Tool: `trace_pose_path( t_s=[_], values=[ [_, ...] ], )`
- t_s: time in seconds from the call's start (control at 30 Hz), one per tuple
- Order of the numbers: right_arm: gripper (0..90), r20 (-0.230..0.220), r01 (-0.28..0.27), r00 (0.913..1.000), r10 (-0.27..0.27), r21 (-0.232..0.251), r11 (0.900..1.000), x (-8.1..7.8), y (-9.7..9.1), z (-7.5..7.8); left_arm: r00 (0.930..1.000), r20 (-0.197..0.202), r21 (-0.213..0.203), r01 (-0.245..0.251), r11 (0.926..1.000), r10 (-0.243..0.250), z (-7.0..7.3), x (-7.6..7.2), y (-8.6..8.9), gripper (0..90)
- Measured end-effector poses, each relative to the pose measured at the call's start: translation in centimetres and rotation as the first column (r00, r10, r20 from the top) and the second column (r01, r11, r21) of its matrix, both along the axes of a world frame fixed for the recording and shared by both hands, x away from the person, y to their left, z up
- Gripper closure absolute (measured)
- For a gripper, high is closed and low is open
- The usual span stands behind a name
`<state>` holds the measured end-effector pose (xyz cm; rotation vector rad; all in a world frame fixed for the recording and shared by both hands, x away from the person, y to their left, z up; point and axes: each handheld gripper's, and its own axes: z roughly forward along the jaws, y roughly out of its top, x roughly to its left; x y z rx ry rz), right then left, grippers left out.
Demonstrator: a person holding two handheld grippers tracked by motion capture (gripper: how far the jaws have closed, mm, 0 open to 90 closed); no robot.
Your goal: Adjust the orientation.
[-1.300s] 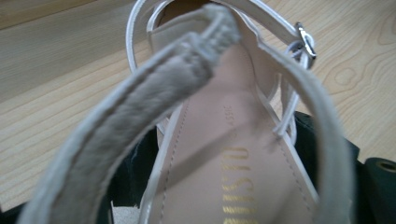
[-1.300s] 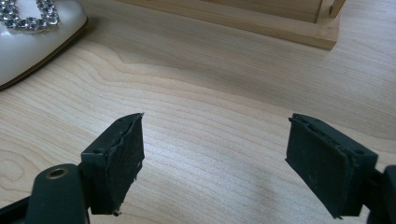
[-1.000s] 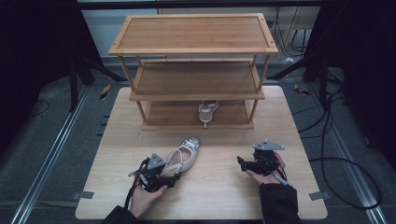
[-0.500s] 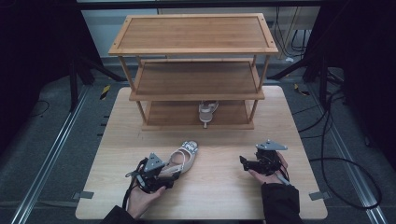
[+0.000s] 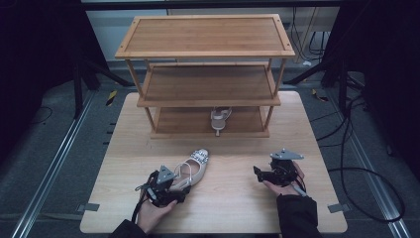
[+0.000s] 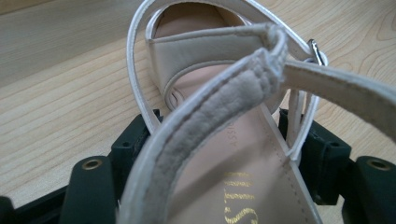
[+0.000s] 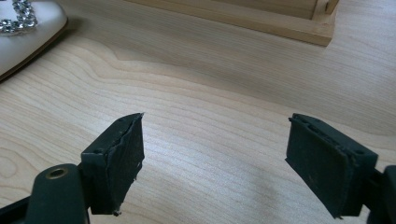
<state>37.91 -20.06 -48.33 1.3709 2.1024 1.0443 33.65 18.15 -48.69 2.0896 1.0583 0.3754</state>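
Left hand-held gripper [image 5: 171,184] sits clamped on the heel end of the sandal [image 5: 190,168] at 7 o'clock on the counter [image 5: 237,198] (right hand-held gripper [image 7: 212,163] idles, jaws apart), so I'd lift level toward its mate [image 5: 219,119] on the rack [image 5: 208,94].

High view overhead, facing forward; gripper views close, sharing table [image 5: 233,193].

Pale smooth wood-grain table [image 5: 233,198]; slatted wooden shoe rack [image 5: 205,34]; beige matt leather-look sandal [image 5: 190,171], fuzzy strap lining [image 6: 210,116], metal buckle [image 6: 317,52].
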Motion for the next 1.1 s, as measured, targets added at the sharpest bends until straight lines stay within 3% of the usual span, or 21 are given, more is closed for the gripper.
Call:
trace_pose_path(
  t_s=[0.13,0.2,0.3,0.43,0.77,1.1],
  values=[
    [19.4,-0.002,-0.003,1.0000,0.003,-0.001,1.0000,0.0,0.1,0.0,0.9994,-0.034,0.023,0.002,0.9997,-0.001,0.1,0.3,0.0,31.6],
    [19.4,-0.001,-0.003,1.0000,0.003,-0.002,1.0000,0.0,0.1,0.0,0.9991,-0.042,0.012,0.001,0.9999,-0.001,0.2,0.4,0.0,34.0],
    [19.5,-0.001,0.002,1.0000,-0.002,0.008,1.0000,0.0,0.0,0.1,0.9997,-0.020,0.023,0.016,0.9996,-0.016,0.5,0.3,-0.3,37.0],
    [19.5,-0.008,0.016,0.9998,-0.016,0.015,0.9998,0.0,-0.1,0.1,0.9997,-0.008,0.000,0.021,0.9998,-0.021,0.6,0.1,-0.2,39.3],
    [19.5,0.005,0.020,0.9998,-0.020,0.012,0.9997,0.0,-0.3,0.2,0.9981,0.049,-0.045,0.039,0.9982,-0.037,2.8,-0.4,-0.5,39.8],
    [19.5,0.013,0.047,0.9988,-0.047,0.027,0.9986,0.0,-1.1,0.4,0.9969,0.075,-0.071,0.030,0.9970,-0.024,4.7,1.4,-1.6,39.8]
  ],
)
